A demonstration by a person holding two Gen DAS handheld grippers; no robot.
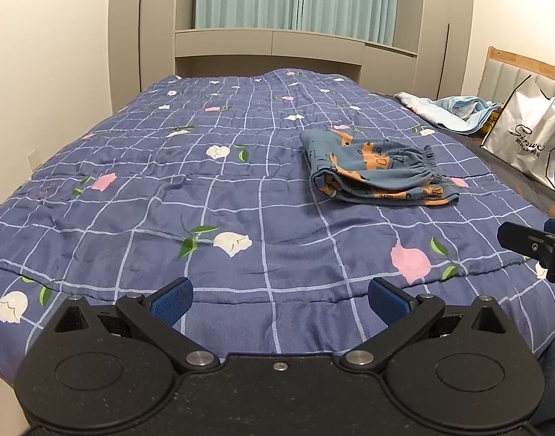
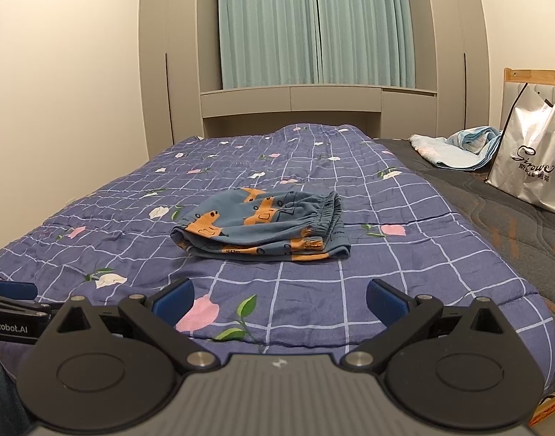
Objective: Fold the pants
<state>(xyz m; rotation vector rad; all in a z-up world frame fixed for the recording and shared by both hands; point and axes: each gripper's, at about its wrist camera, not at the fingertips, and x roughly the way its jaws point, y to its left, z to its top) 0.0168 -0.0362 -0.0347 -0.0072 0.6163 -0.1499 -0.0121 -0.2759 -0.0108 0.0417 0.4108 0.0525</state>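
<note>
Blue pants with orange patches (image 1: 377,167) lie folded into a compact bundle on the checked floral quilt (image 1: 204,189), elastic waistband to the right. In the right wrist view the pants (image 2: 266,223) sit ahead in the middle of the bed. My left gripper (image 1: 279,299) is open over the near edge of the quilt, well short and left of the pants, holding nothing. My right gripper (image 2: 279,299) is open too, empty, near the bed's front edge. Part of the right gripper (image 1: 539,247) shows at the right edge of the left wrist view.
A white shopping bag (image 2: 531,167) stands at the right by the wooden headboard (image 1: 524,61). A light blue crumpled cloth (image 2: 455,147) lies on the dark mattress (image 2: 495,218). Grey cabinets (image 2: 292,101) and teal curtains (image 2: 313,25) close the far end.
</note>
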